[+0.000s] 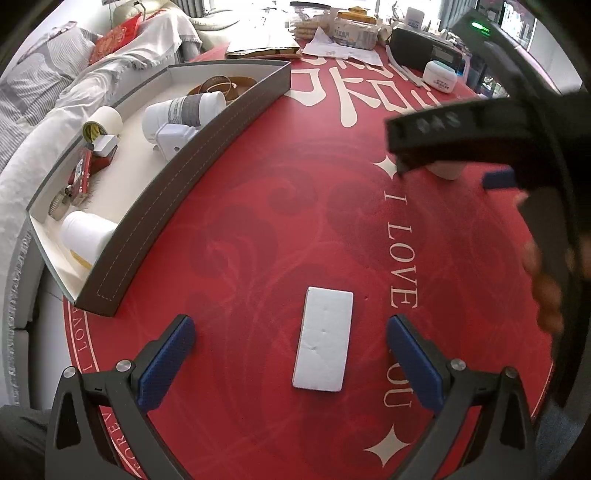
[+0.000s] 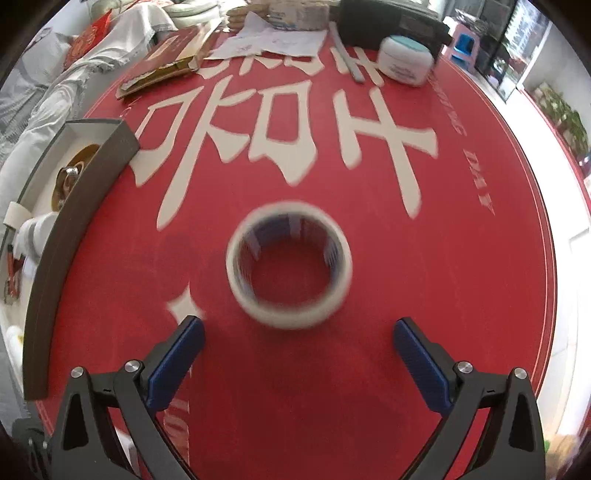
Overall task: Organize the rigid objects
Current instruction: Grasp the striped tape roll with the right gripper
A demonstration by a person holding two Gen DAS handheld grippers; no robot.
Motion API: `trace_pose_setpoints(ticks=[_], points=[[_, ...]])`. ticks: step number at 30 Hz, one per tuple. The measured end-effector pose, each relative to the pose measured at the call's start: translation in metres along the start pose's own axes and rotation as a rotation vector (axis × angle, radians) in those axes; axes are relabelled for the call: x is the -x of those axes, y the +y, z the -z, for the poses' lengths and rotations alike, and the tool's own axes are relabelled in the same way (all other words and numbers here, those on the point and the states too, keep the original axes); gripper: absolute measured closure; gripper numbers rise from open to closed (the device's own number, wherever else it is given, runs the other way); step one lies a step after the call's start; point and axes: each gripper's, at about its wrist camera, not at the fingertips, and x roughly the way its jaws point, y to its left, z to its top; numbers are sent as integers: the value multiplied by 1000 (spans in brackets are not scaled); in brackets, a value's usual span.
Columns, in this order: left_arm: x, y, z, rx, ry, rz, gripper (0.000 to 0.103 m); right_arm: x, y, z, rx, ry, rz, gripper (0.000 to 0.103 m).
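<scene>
White foam block (image 1: pixel 323 340) lies flat between the spread left gripper (image 1: pixel 290 360) pads, tape roll (image 2: pixel 289 264) just ahead of the spread right gripper (image 2: pixel 298 363); best centre each before closing, then carry to the tray (image 1: pixel 192 166).

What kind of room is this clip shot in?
Probably a home living room: a sofa with cushions beside a round table with a red cover, cluttered with papers and a cream jar.

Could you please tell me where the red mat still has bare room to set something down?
Bare red mat lies between the grey tray, the white block and the tape roll. The far edge is crowded with papers, a cream jar and a black box.
</scene>
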Motion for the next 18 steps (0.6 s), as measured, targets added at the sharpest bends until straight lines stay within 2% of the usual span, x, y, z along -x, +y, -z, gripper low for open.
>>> trace_pose_setpoints(ticks=[4, 11, 15, 16, 17, 18], points=[[0, 0, 0, 0, -6, 1, 0, -6, 1, -11, 18, -6, -9, 0], [0, -1, 0, 14, 5, -5, 0, -6, -2, -7, 1, 9, 1, 0], [-2, -1, -2, 14, 25, -7, 0, -10, 6, -22, 5, 9, 6, 2], [-2, -1, -2, 13, 26, -7, 0, -10, 9, -25, 12, 3, 3, 5], [-3, -1, -3, 12, 26, -7, 0, -5, 11, -24, 21, -10, 1, 17], [-3, -1, -3, 12, 23, -8, 0, -2, 13, -24, 30, -23, 0, 37]])
